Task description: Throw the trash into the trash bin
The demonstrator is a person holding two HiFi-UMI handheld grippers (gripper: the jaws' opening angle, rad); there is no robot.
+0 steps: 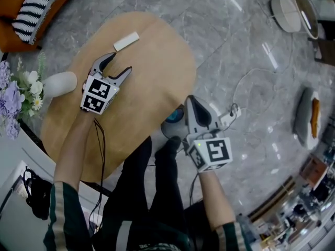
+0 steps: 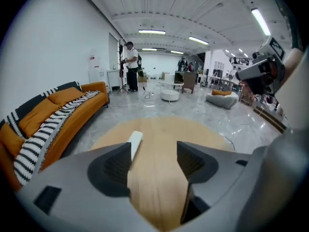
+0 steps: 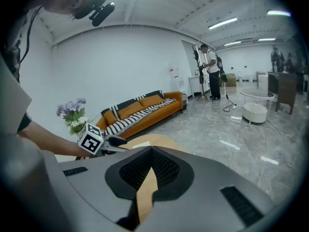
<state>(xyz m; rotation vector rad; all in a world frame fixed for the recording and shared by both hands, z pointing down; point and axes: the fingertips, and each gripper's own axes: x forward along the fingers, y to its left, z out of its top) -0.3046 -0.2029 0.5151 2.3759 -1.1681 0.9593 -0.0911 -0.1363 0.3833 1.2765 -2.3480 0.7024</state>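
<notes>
A flat white piece of trash (image 1: 126,41) lies near the far edge of the oval wooden table (image 1: 157,67). My left gripper (image 1: 120,63) hovers over the table just short of it, jaws open and empty. In the left gripper view the trash (image 2: 135,140) shows just beyond the left fingertip, with bare wood between the jaws of the left gripper (image 2: 154,161). My right gripper (image 1: 190,100) is off the table's right edge, shut with nothing in it, the tips of the right gripper (image 3: 151,152) meeting. Below it a round bluish container (image 1: 171,121) stands on the floor, partly hidden.
A white vase (image 1: 60,82) with purple and white flowers (image 1: 15,95) stands at the table's left end. An orange sofa with a striped throw (image 1: 31,4) is beyond. Cables (image 1: 246,82) trail over the grey floor. A person (image 2: 130,64) stands far off.
</notes>
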